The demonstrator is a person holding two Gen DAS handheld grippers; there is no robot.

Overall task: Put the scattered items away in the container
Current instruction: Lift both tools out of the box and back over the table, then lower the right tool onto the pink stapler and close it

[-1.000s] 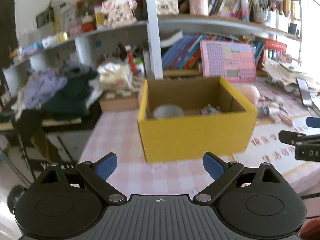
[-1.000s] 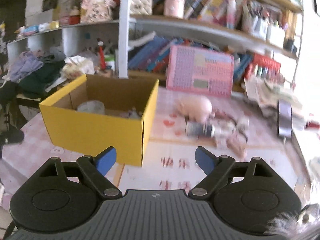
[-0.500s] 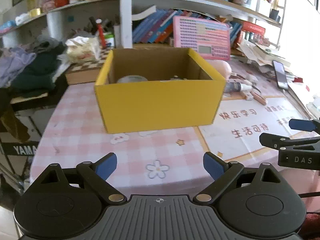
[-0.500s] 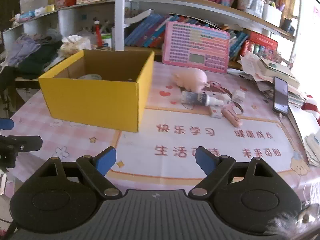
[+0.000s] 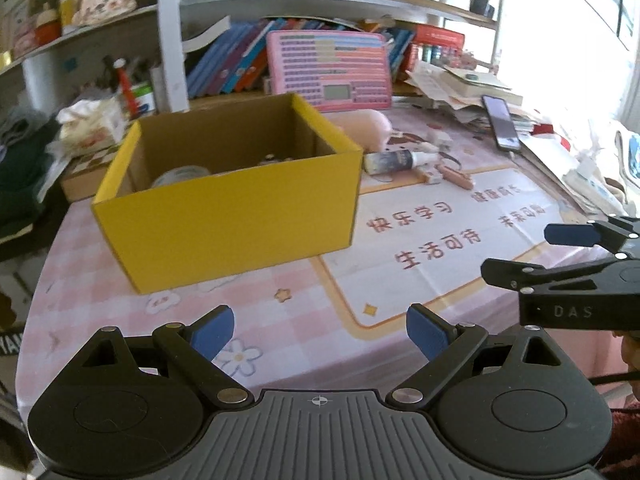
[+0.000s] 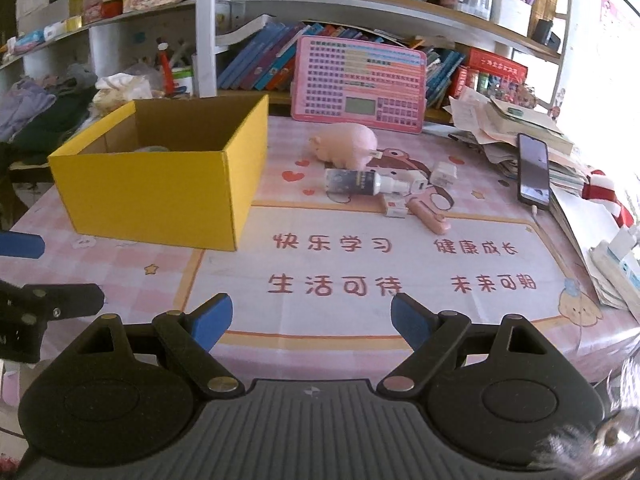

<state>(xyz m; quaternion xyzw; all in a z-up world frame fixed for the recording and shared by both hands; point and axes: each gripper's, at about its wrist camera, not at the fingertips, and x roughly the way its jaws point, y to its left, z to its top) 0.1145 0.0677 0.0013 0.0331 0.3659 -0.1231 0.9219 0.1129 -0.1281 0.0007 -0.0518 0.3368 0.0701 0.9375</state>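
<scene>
Moved: both grippers pulled back toward the table's near edge.
Left gripper (image 5: 320, 334): wide open, holding nothing.
Right gripper (image 6: 311, 320): wide open, holding nothing.
Box: yellow cardboard box (image 6: 160, 188), top open.

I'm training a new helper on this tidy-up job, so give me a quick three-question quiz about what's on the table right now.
1. True or false: the right tongs are shut on the spray bottle.
2. Which lies nearest the yellow box? A) smartphone B) pink pig toy C) pink clip
3. Fill in: the left tongs are ____ and hold nothing.

Key: 1 false, they are open and short of it. 2 B. 3 open.
</scene>
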